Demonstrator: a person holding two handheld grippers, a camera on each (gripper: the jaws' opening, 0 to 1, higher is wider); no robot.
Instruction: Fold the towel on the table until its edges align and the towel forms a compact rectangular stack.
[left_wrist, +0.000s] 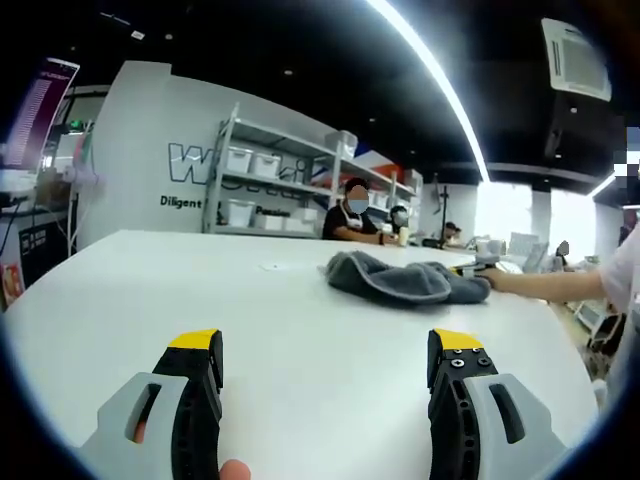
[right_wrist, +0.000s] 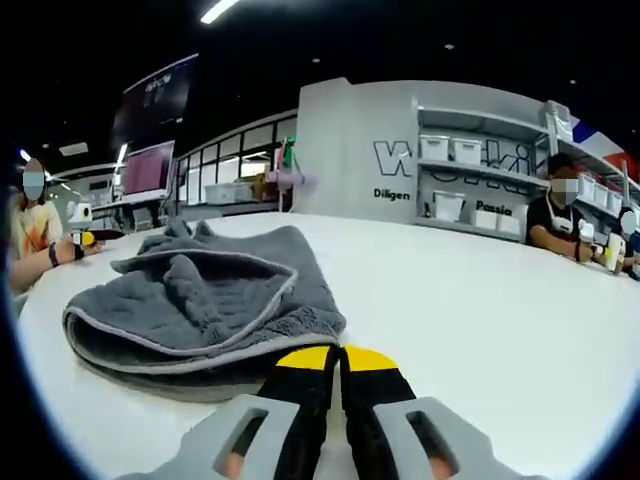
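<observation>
A plain grey towel (right_wrist: 205, 300) lies on a white desk (right_wrist: 480, 300). Both the left gripper (left_wrist: 325, 350) and right gripper (right_wrist: 337, 358) are grey and black with yellow tips.

One grey towel (right_wrist: 200, 300) lies crumpled on one white desk (left_wrist: 300, 330). Two hand-held grippers are out: the left hand-held gripper (left_wrist: 328, 350) and the right hand-held gripper (right_wrist: 338, 358). One shelving rack (left_wrist: 270, 180) stands by the wall, carrying several white bins (left_wrist: 240, 160), too small to count surely.

White wall (left_wrist: 150, 130), metal shelving (left_wrist: 270, 180), ceiling light strip (left_wrist: 430, 70)
</observation>
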